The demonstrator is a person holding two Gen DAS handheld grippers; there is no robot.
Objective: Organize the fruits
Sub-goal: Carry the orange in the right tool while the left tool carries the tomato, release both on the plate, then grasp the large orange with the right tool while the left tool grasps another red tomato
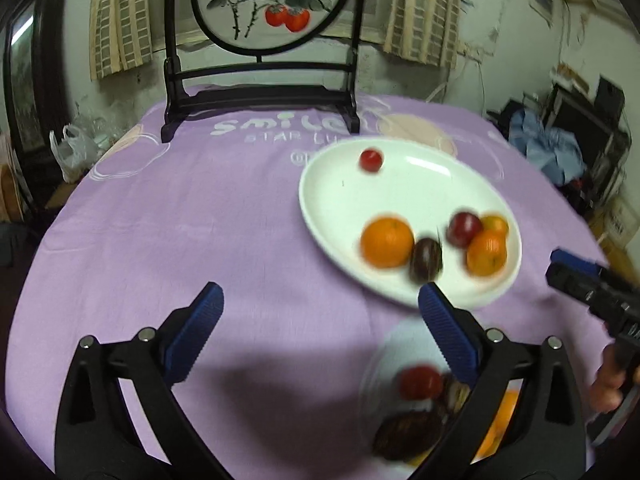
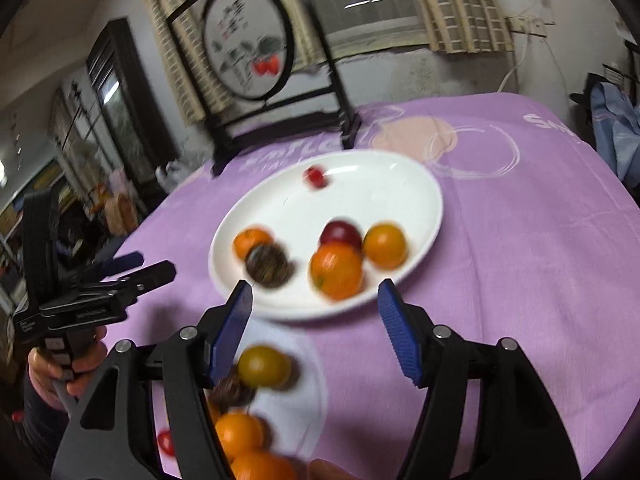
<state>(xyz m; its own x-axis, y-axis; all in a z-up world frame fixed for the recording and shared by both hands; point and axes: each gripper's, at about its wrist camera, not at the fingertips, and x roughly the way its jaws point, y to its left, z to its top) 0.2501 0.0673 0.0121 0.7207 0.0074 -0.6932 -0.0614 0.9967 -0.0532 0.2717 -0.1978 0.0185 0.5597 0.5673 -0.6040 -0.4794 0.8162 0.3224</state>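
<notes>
Both tongs, left (image 1: 320, 308) and right (image 2: 316, 304), gaping empty over the purple bench (image 1: 200, 220), fruits split between white plate (image 1: 340, 200), frame centre, and clear dish (image 2: 304, 392), lower edge; likely rolling off if nudged.

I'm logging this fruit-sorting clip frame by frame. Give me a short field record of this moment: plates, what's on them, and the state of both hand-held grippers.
far plate: white plate on the purple tablecloth
on it: oranges, dark round fruits, small red fruit apart near the back
near plate: clear plate holding mixed fruit, blurred
left hand-held gripper: open, empty
right hand-held gripper: open, empty
backdrop: round painted screen
</notes>
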